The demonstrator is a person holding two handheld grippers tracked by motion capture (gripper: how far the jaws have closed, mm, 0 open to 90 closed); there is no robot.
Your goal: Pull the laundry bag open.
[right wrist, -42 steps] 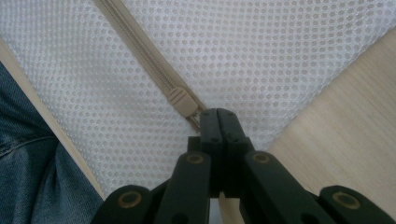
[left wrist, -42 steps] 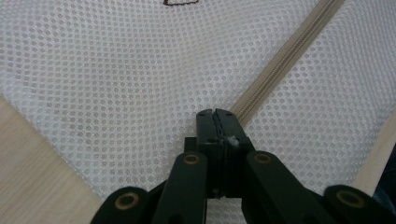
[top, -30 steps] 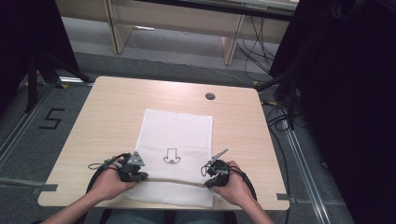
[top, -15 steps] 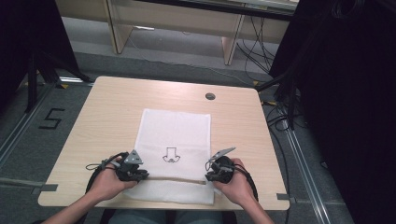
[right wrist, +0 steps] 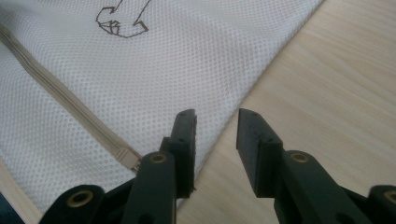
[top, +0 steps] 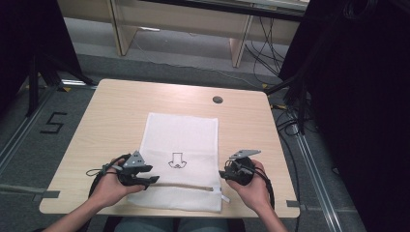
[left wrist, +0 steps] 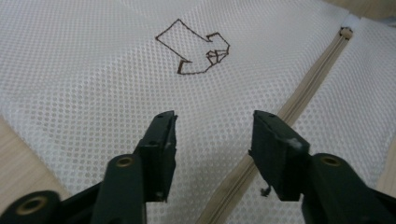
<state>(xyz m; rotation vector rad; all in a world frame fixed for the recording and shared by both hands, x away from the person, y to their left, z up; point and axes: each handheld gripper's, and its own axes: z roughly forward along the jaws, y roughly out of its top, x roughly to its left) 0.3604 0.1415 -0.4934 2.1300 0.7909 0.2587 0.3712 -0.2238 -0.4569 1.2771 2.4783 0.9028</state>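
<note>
A white mesh laundry bag lies flat on the wooden table, with a drawn outline figure in its middle and a beige zipper running across its near end. My left gripper is open over the bag's near left part, its jaws straddling the zipper. My right gripper is open at the bag's right edge, one jaw over the mesh and one over bare wood. The zipper's end lies just left of the right gripper's jaws.
A round cable hole sits in the table's far right part. Cables and desk legs stand on the floor beyond the far edge. A "5" is marked on the floor at the left.
The right gripper has shifted slightly right and forward along the bag's right edge. The left gripper has barely moved.
</note>
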